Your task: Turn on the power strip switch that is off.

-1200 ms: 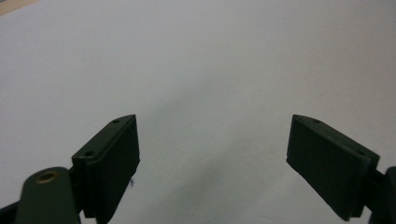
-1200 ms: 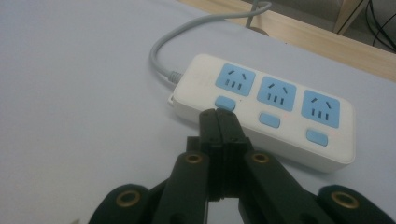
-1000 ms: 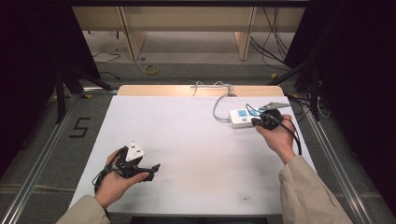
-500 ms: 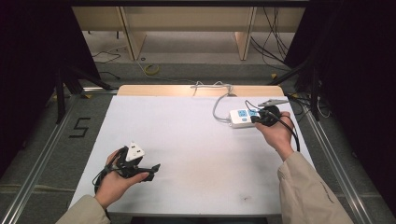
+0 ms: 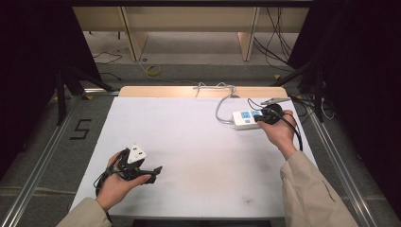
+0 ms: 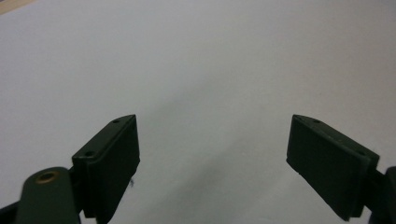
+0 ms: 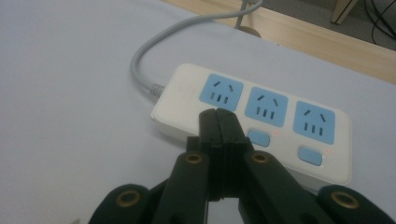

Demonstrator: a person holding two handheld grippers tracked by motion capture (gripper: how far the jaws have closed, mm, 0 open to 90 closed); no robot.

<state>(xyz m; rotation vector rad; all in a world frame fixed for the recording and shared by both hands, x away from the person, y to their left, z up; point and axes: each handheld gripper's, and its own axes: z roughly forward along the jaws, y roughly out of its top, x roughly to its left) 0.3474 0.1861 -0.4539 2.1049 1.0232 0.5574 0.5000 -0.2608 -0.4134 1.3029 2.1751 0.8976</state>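
A white power strip [image 5: 242, 119] with three blue sockets lies at the table's far right, its grey cable [image 5: 220, 107] running toward the back edge. My right gripper [image 5: 265, 116] is shut with nothing between its jaws. In the right gripper view its tips [image 7: 218, 115] rest on the power strip [image 7: 187, 88] just in front of the leftmost socket [image 7: 221, 91]. Two blue switches [image 7: 259, 137] show beside them. My left gripper [image 5: 155, 173] is held low near the front left, open, with bare white table between its jaws [image 6: 212, 126].
The white table top [image 5: 189, 137] ends in a wooden strip [image 5: 156, 91] at the back. The grey cable [image 7: 144, 51] curves off over that edge. Metal rails and dark floor flank the table on both sides.
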